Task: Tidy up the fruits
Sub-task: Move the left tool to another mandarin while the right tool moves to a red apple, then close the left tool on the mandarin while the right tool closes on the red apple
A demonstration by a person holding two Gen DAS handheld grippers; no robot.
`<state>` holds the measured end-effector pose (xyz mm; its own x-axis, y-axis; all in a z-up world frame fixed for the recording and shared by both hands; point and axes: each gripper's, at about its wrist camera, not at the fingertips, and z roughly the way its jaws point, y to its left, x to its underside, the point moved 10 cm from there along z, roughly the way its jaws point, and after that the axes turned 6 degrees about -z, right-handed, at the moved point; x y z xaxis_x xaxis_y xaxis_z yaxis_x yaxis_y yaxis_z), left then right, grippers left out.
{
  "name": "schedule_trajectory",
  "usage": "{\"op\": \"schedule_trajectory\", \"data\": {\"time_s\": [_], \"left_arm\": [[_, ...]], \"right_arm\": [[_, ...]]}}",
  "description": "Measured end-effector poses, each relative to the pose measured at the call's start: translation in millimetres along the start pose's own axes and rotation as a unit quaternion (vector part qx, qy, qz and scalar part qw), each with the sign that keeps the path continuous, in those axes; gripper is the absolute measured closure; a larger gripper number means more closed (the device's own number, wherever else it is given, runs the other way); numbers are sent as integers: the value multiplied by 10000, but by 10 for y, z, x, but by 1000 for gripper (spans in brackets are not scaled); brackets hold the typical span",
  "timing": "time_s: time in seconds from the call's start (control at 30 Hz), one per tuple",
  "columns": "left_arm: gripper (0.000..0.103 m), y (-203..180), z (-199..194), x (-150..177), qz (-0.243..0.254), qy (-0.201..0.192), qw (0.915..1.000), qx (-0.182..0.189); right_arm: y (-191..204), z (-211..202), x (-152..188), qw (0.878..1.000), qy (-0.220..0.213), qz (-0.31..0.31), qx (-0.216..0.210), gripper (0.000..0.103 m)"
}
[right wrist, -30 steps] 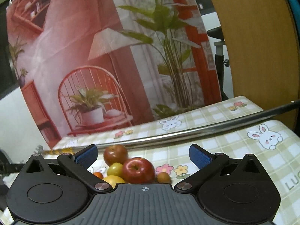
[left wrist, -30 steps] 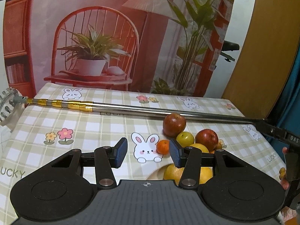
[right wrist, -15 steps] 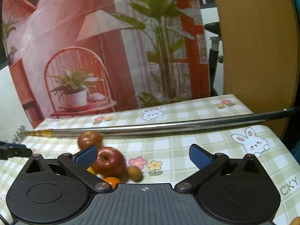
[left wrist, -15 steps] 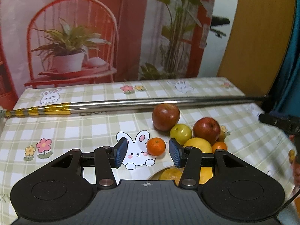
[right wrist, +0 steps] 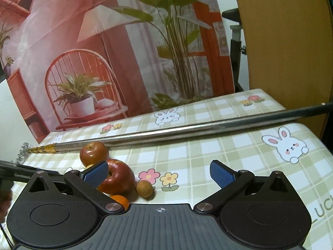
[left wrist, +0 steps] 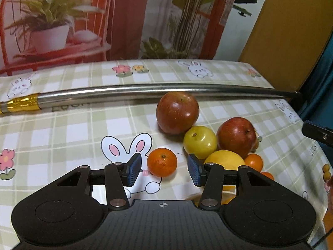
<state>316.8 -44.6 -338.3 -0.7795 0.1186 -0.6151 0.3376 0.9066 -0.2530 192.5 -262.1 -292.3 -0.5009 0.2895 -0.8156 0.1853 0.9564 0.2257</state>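
A small orange tangerine (left wrist: pixel 162 162) lies on the checked cloth between the blue pads of my left gripper (left wrist: pixel 164 172), which stands open around it without touching. Behind it sit a dark red apple (left wrist: pixel 177 112), a yellow-green fruit (left wrist: pixel 199 142), a second red apple (left wrist: pixel 236 137), a large yellow citrus (left wrist: pixel 225 160) and another small orange (left wrist: pixel 254 162). In the right wrist view my right gripper (right wrist: pixel 159 174) is open, with nothing between its pads. Its left pad overlaps a red apple (right wrist: pixel 119 178); a small brown round fruit (right wrist: pixel 144 188) lies beside that apple.
A long metal pole (left wrist: pixel 145 91) with a gold band lies across the table behind the fruit, also seen as the pole (right wrist: pixel 187 130) in the right wrist view. A printed backdrop (right wrist: pixel 104 52) stands at the table's far edge. A wooden panel (left wrist: pixel 291 31) rises at right.
My left gripper has moved forward and down to the tangerine, which now sits between its pads. My right gripper has swung right and lower; the fruit pile has shifted to its left.
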Motion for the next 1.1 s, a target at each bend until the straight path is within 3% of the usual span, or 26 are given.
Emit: {"op": "schedule_trajectory", "data": {"time_s": [0.27, 0.33, 0.37, 0.5, 1.1], "left_arm": [[52, 47, 220, 40, -87, 199, 9997, -81], [57, 64, 249, 47, -70, 213, 9996, -164], [64, 61, 246, 47, -83, 212, 9997, -124], [65, 45, 202, 39, 27, 127, 9998, -148], [65, -51, -656, 102, -20, -640, 9979, -31]], "right_arm": [[-33, 74, 72, 9997, 146, 170, -69, 0], [-24, 81, 83, 9997, 170, 170, -80, 0], [-24, 83, 85, 9996, 181, 174, -90, 0], [-4, 80, 95, 9996, 197, 178, -111, 0], [308, 240, 106, 9975, 423, -289, -491, 5]]}}
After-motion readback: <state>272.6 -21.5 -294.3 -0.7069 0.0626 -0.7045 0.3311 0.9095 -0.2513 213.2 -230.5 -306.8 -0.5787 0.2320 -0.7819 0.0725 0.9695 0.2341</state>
